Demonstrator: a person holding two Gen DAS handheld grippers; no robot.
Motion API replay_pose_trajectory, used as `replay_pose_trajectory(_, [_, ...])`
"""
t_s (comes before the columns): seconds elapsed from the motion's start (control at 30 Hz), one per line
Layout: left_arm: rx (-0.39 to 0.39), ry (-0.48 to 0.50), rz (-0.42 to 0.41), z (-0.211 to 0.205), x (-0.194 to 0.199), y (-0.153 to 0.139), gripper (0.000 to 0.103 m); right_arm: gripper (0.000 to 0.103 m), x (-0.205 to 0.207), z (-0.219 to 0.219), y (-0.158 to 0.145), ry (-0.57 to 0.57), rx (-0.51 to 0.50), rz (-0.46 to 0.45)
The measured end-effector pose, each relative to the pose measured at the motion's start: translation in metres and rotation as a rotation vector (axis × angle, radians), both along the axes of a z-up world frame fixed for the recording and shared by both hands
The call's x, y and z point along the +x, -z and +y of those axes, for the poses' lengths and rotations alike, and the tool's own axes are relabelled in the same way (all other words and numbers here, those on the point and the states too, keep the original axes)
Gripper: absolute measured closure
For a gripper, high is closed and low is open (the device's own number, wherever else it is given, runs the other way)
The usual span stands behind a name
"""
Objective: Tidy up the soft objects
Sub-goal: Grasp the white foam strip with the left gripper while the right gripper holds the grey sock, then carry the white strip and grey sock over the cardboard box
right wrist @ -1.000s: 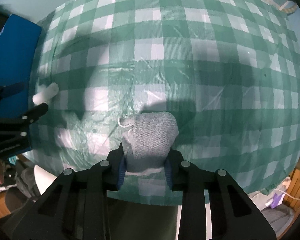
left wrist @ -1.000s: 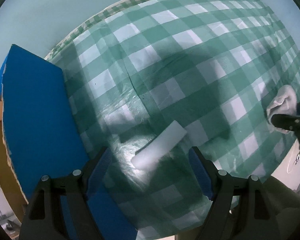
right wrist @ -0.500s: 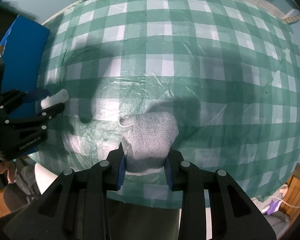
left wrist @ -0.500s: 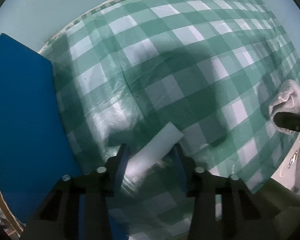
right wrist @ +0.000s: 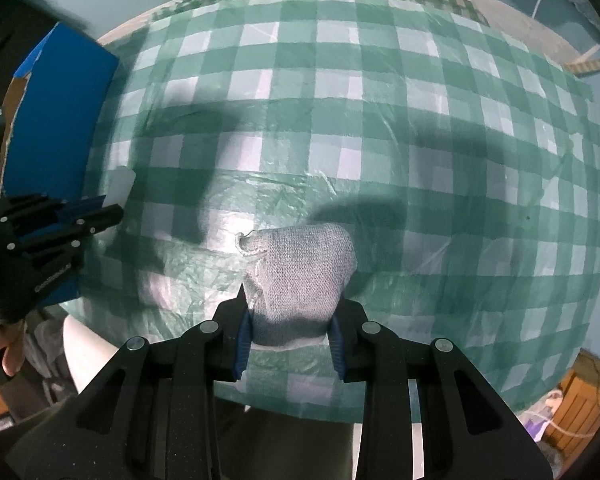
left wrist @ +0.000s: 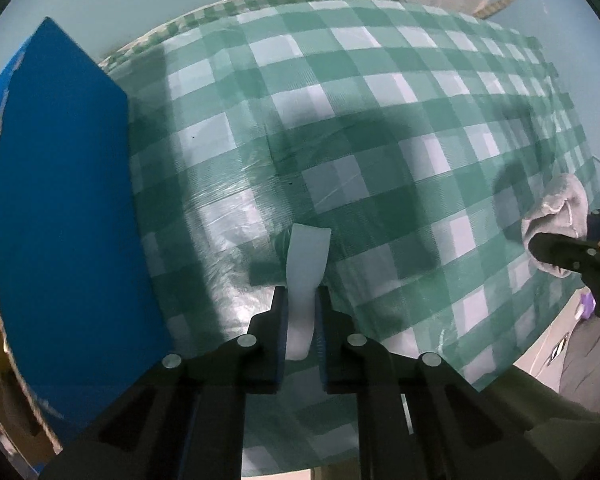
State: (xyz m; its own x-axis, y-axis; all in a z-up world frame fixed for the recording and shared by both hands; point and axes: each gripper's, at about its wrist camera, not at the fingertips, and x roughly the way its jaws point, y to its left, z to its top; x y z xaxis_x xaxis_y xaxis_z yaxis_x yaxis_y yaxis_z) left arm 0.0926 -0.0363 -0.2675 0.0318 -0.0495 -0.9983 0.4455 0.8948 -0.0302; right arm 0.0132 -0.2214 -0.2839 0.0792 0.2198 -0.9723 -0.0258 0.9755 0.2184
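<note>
Two grippers, each pinching something. The left gripper (left wrist: 301, 300) is clamped on a white foam strip (left wrist: 305, 264), whose lower end is hidden between the pads while the upper end sticks out over the green checked tablecloth (left wrist: 380, 152). The right gripper (right wrist: 291, 316) squeezes a grey knit pouch (right wrist: 300, 276), its bottom cut off behind the fingers, and a white edge shows underneath. Whether either thing touches the cloth cannot be told. A blue box (left wrist: 60, 208) sits at the table's left edge, partly out of frame, interior barely visible. Far edge of table is blurred.
</note>
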Motion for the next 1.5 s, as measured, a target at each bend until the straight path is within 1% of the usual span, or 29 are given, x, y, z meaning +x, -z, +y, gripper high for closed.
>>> replay_pose_trajectory(0.07, [-0.006, -0.013, -0.007, 0.004, -0.008, -0.006, 0.091, 0.072, 0.002, 0.003, -0.002, -0.018, -0.003, -0.007])
replay_pose_trajectory(0.23, [-0.018, -0.05, -0.017, 0.016, -0.012, -0.024, 0.091, 0.072, 0.008, 0.011, -0.011, -0.069, -0.013, -0.029])
replay_pose_trajectory(0.27, [-0.019, -0.054, -0.02, 0.004, -0.015, -0.027, 0.091, 0.072, 0.009, 0.013, -0.013, -0.081, -0.014, -0.034])
replay_pose_trajectory(0.3, [-0.02, -0.06, -0.026, 0.003, -0.016, -0.03, 0.091, 0.072, 0.01, 0.014, -0.015, -0.089, -0.016, -0.039])
replay_pose_trajectory(0.4, [-0.019, -0.077, -0.05, 0.002, -0.027, -0.038, 0.091, 0.072, 0.012, 0.017, -0.022, -0.116, -0.019, -0.053])
replay_pose_trajectory(0.57, [-0.011, -0.085, -0.087, -0.003, -0.031, -0.058, 0.091, 0.072, 0.015, 0.018, -0.035, -0.155, -0.026, -0.074])
replay_pose_trajectory(0.77, [-0.017, -0.1, -0.12, -0.011, -0.042, -0.082, 0.091, 0.072, 0.019, 0.021, -0.056, -0.204, -0.032, -0.106])
replay_pose_trajectory(0.87, [-0.042, -0.118, -0.13, -0.014, -0.047, -0.092, 0.091, 0.072, 0.021, 0.023, -0.068, -0.23, -0.028, -0.125])
replay_pose_trajectory(0.9, [-0.042, -0.123, -0.133, -0.017, -0.046, -0.091, 0.091, 0.072, 0.021, 0.024, -0.071, -0.236, -0.025, -0.13])
replay_pose_trajectory(1.0, [-0.047, -0.145, -0.143, -0.019, -0.049, -0.102, 0.091, 0.072, 0.023, 0.027, -0.082, -0.257, -0.016, -0.144])
replay_pose_trajectory(1.27, [-0.043, -0.191, -0.212, -0.01, -0.05, -0.138, 0.091, 0.072, 0.03, 0.049, -0.109, -0.345, 0.004, -0.184])
replay_pose_trajectory(1.5, [-0.033, -0.268, -0.256, 0.013, -0.052, -0.163, 0.091, 0.072, 0.036, 0.076, -0.128, -0.426, 0.02, -0.216])
